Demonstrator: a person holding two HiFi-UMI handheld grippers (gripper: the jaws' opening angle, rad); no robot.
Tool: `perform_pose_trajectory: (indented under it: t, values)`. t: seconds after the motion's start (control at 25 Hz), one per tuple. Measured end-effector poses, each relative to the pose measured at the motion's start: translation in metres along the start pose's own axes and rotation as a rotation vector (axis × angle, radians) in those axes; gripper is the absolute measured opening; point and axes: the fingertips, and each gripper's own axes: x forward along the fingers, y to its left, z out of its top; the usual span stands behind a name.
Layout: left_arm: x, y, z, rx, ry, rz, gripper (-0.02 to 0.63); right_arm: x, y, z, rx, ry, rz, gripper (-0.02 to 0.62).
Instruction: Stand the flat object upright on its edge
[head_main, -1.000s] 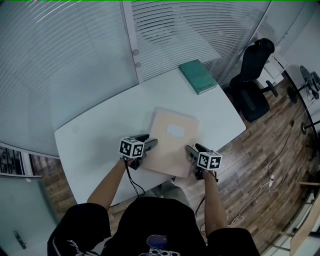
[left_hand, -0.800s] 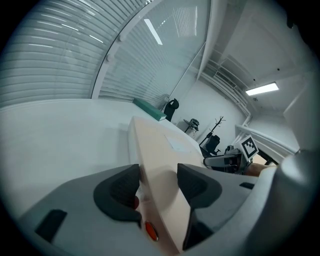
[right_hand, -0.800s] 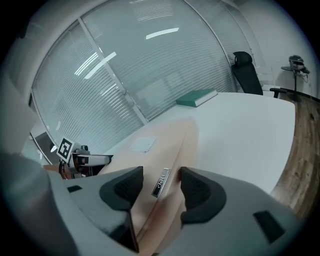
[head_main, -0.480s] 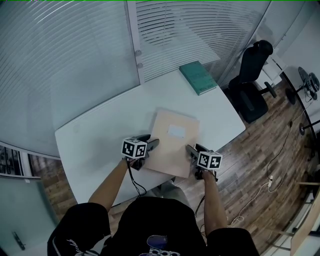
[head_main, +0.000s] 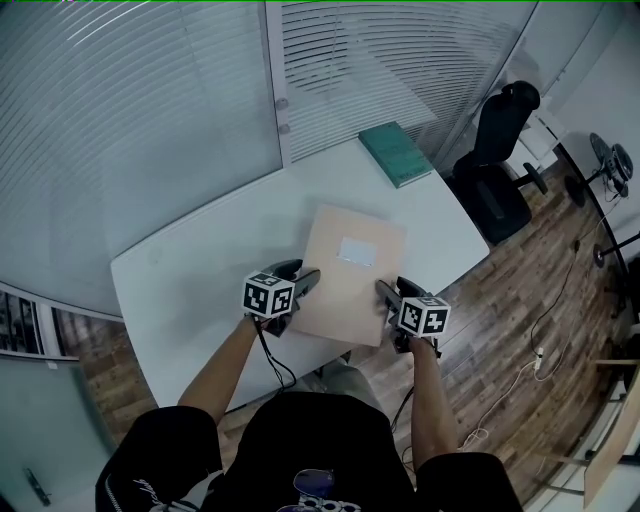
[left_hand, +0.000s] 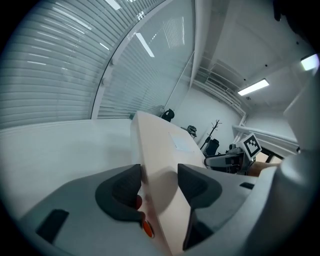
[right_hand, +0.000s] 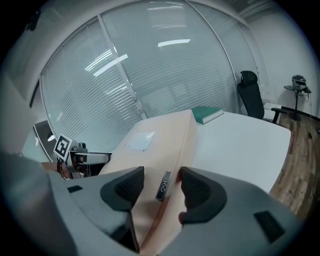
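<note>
A flat beige box (head_main: 350, 270) with a white label (head_main: 356, 251) lies over the near part of the white table (head_main: 200, 260), its near end raised off the tabletop. My left gripper (head_main: 308, 283) clamps the box's left edge (left_hand: 160, 150); its jaws have just been closing, and the edge sits between the pads (left_hand: 125, 187). At the box's right edge (right_hand: 165, 135) is my right gripper (head_main: 385, 292), which has also just been closing, its pads (right_hand: 197, 192) pressed on the side with a small metal clasp (right_hand: 163, 185). Each gripper view shows the other gripper across the box.
A green book (head_main: 396, 152) lies at the table's far right corner. A black office chair (head_main: 495, 170) stands on the wooden floor to the right. Glass walls with blinds (head_main: 150, 100) run behind the table. The person's body is close to the near table edge.
Both grippers have risen with the box's near end, so the box looks larger and more tilted in the head view. The jaws have narrowed onto its edges.
</note>
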Motion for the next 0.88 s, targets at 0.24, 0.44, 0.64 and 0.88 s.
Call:
perform_pose_trajectory:
  t: [0.24, 0.44, 0.64, 0.88]
  values:
    - [-0.02, -0.013, 0.016, 0.058, -0.065, 0.022, 0.238, -0.018, 0.014, 0.023, -0.087, -0.065, 0.004, 0.239]
    - [-0.032, -0.013, 0.038, 0.074, -0.136, 0.072, 0.233, -0.014, 0.023, 0.06, -0.143, -0.118, 0.052, 0.239]
    - [-0.031, -0.011, 0.063, 0.088, -0.211, 0.155, 0.23, 0.0, 0.019, 0.099, -0.222, -0.151, 0.128, 0.239]
    - [-0.014, -0.015, 0.095, 0.084, -0.279, 0.286, 0.225, 0.015, 0.001, 0.151, -0.336, -0.164, 0.225, 0.238]
